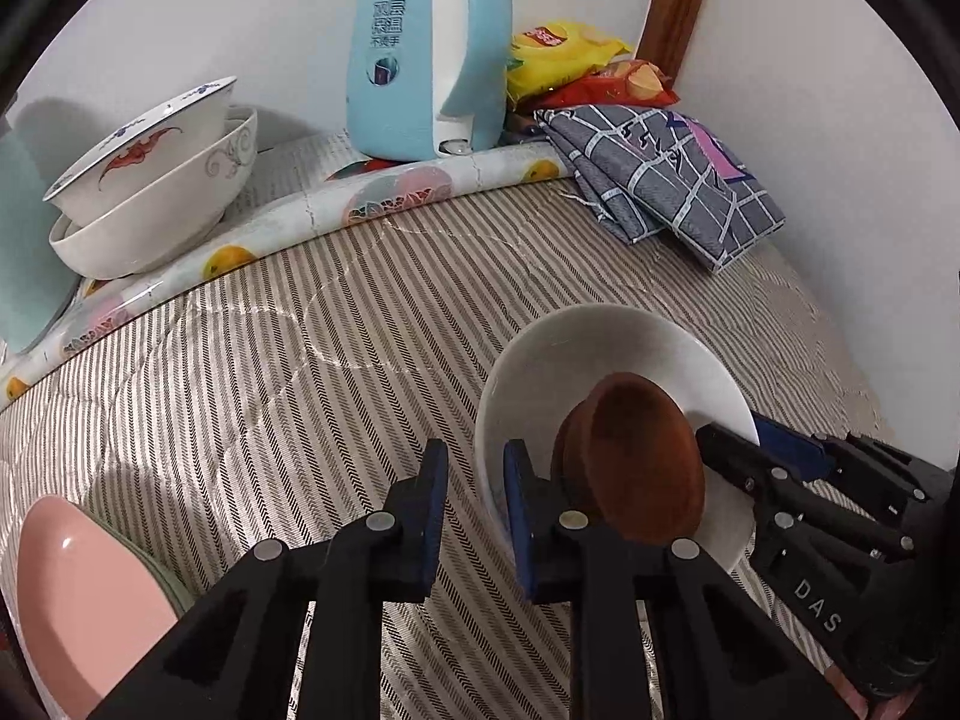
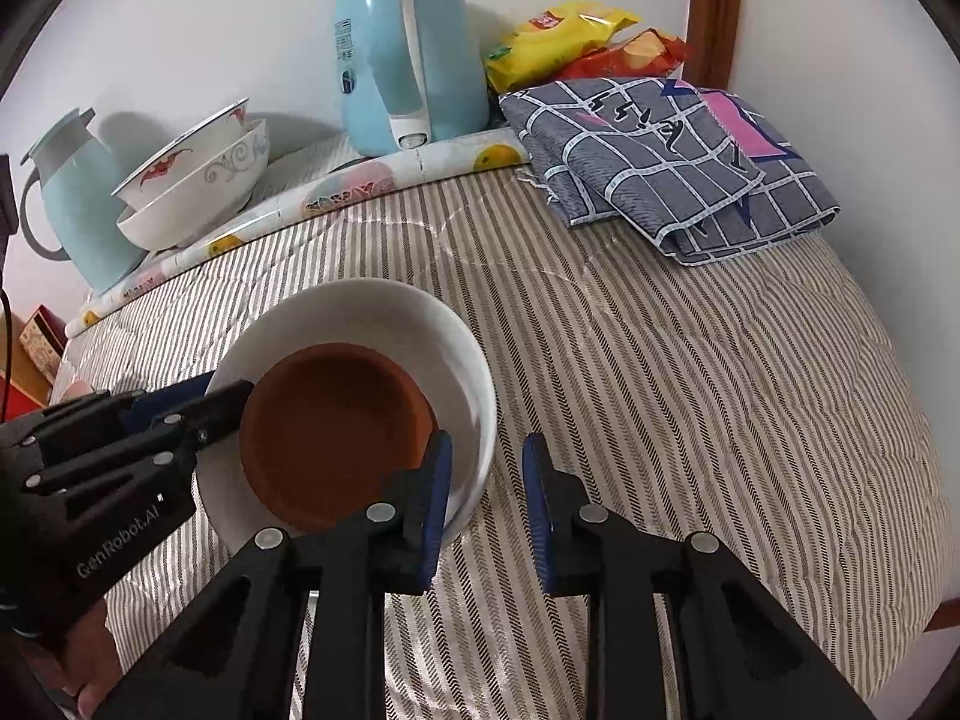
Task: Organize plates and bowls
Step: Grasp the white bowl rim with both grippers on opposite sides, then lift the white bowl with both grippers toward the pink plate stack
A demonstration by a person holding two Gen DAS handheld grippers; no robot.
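A brown bowl (image 2: 336, 426) sits inside a white bowl (image 2: 420, 324) on the striped cloth. It also shows in the left wrist view (image 1: 636, 456), inside the white bowl (image 1: 600, 348). My left gripper (image 1: 474, 480) is open, its right finger by the white bowl's left rim. My right gripper (image 2: 486, 474) is open, its left finger at the white bowl's right rim. Two stacked white patterned bowls (image 1: 150, 192) stand at the back left, also in the right wrist view (image 2: 192, 186). A pink plate (image 1: 78, 600) lies at the lower left.
A light-blue kettle (image 1: 426, 54) stands at the back by the wall. Snack bags (image 1: 564, 54) and a folded grey checked cloth (image 1: 666, 174) lie at the back right. A light-blue jug (image 2: 78, 204) stands far left. A rolled fruit-print mat (image 1: 336, 204) crosses the back.
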